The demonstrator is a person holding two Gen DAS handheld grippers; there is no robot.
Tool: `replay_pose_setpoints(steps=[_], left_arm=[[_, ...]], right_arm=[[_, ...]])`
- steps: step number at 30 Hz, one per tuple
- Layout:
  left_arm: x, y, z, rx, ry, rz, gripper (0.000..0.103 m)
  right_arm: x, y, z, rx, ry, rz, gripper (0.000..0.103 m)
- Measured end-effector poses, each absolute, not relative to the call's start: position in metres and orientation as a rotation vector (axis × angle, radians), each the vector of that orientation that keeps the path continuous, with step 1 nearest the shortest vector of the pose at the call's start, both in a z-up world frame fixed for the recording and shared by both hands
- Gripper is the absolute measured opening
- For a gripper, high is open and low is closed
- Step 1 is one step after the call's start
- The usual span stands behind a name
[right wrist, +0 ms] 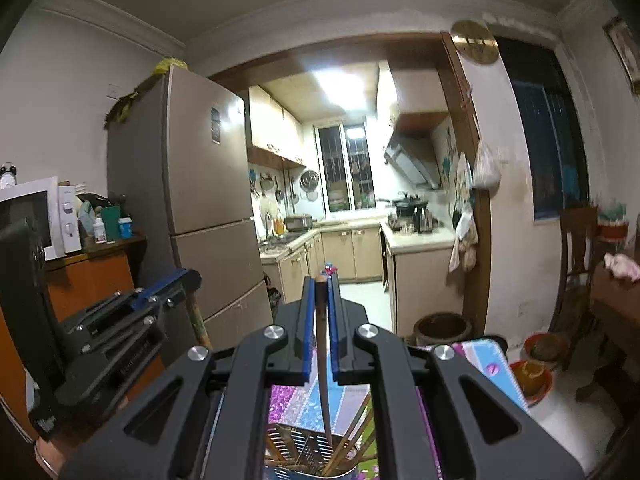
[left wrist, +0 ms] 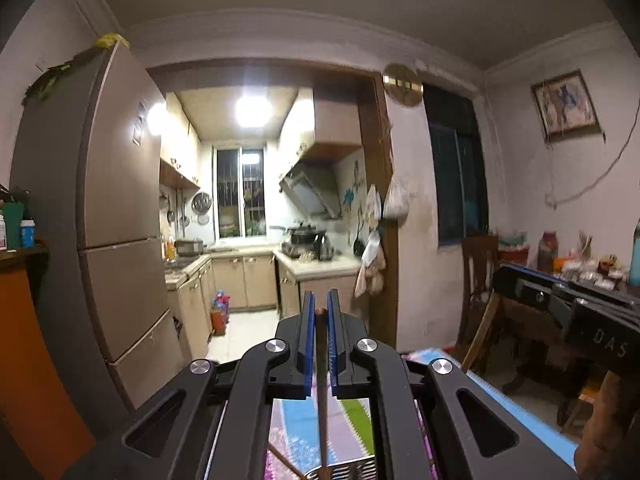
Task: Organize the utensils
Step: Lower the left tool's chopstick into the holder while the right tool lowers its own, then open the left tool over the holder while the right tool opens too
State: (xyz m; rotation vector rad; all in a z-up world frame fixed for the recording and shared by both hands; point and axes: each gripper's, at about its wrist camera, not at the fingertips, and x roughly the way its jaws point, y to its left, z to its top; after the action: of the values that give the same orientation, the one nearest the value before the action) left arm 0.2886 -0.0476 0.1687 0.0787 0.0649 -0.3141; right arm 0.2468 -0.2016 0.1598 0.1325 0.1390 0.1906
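your left tool [left wrist: 320,308] is pinching a brown wooden chopstick [left wrist: 322,392] between its blue pads, the stick's blunt end showing at the tips and its shaft running down toward you, hanging below the tool. the lower tip of that chopstick sits at the perforated metal utensil holder [left wrist: 340,472], which peeks in at the bottom edge of the left wrist view over a patterned cloth [left wrist: 352,416] of purple, blue and green. your right tool [right wrist: 320,292] is likewise clamped on a second chopstick [right wrist: 322,360], held the same way, thick end up between the pads and the thin end pointing down into the metal utensil holder [right wrist: 288,444]. in the right wrist view that holder already has several more chopsticks [right wrist: 352,436] leaning in it at a slant, to the right of the one you hold. the two tools are side by side: the left one appears at the near left of the right wrist view [right wrist: 168,292], and the right one at the near right of the left wrist view [left wrist: 560,300]. both point roughly level toward the far kitchen doorway, with a tall fridge [left wrist: 120,200] at the left and a dark wooden chair [left wrist: 480,280] at the right. the counter under the cloth is mostly hidden by the tools.
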Motion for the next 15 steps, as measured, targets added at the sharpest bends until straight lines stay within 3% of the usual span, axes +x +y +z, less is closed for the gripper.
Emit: replay_pose_setpoints(steps=[15], left_arm=[[0.332,-0.054,0.083,0.098,0.22,-0.263,0.007]], right_arm=[[0.296,-0.17,0.071,0.088,0.344,0.217,0.005]])
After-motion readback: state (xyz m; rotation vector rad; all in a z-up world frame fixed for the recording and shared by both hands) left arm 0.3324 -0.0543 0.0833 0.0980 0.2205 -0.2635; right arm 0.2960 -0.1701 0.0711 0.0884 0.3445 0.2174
